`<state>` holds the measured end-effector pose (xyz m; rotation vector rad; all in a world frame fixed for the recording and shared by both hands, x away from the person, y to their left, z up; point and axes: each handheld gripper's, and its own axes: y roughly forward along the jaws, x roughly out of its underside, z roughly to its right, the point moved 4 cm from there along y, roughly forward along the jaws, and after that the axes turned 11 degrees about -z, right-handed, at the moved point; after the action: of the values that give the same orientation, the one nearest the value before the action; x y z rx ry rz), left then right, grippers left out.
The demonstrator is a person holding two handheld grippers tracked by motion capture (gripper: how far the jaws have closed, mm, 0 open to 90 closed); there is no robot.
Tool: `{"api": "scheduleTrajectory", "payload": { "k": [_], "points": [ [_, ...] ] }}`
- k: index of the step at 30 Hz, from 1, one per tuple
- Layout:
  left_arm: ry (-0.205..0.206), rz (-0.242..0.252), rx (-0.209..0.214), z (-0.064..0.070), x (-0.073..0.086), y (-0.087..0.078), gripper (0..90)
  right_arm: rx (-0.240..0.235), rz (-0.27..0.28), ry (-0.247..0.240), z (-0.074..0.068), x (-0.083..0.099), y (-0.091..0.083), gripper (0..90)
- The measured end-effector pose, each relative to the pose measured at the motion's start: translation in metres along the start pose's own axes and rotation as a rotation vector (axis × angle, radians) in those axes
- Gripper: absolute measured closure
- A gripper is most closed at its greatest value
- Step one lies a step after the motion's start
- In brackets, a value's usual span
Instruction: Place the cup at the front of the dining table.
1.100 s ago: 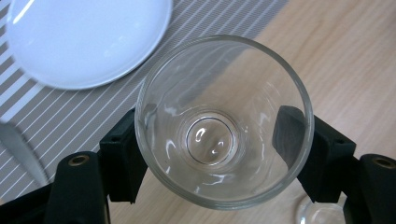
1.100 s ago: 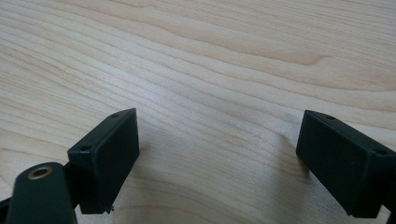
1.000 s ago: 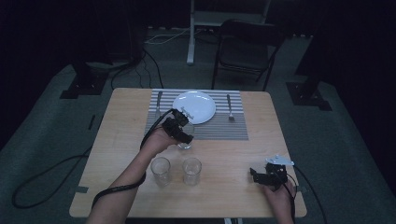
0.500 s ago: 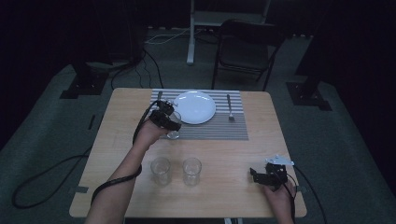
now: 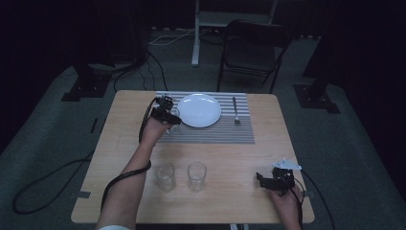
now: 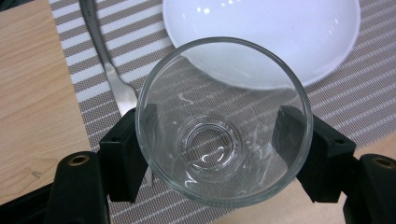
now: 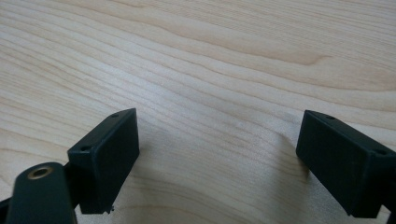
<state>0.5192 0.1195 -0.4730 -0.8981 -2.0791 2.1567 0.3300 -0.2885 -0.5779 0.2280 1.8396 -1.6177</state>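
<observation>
1. Glass [image 6: 223,122] sat squeezed between the two jaws of your left gripper [image 6: 223,154], over the striped mat [image 6: 355,100], close to the white plate [image 6: 261,37] and a fork [image 6: 105,60].
2. Your right gripper [image 7: 219,158] was wide open and held nothing, low over the bare table [image 7: 210,56].
3. Glass is smooth, so a loose squeeze could have let it slip and fall.
4. A tilt or bump on the plate rim could have chipped it.
5. Setting it down on the fork could have made it tip.
</observation>
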Motion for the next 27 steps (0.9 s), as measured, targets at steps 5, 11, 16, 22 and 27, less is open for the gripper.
{"api": "scheduleTrajectory", "payload": {
  "k": [5,11,16,22,27],
  "points": [
    [-0.018,-0.015,-0.024,-0.003,-0.003,0.004,29.2,0.000,0.000,0.000,0.000,0.000,0.000,12.9],
    [-0.041,0.013,0.016,-0.006,0.001,0.012,29.1,0.000,0.000,0.000,0.000,0.000,0.000,12.9],
    [-0.042,0.020,0.005,-0.004,0.004,0.012,28.8,0.000,0.000,0.000,0.000,0.000,0.000,12.9],
    [-0.020,-0.025,0.039,-0.004,0.008,0.013,7.6,0.000,0.000,0.000,0.000,0.000,0.000,12.9],
    [-0.030,-0.024,0.068,-0.007,0.020,0.010,0.0,0.000,0.000,-0.001,0.000,0.000,0.000,12.9]
  ]
}}
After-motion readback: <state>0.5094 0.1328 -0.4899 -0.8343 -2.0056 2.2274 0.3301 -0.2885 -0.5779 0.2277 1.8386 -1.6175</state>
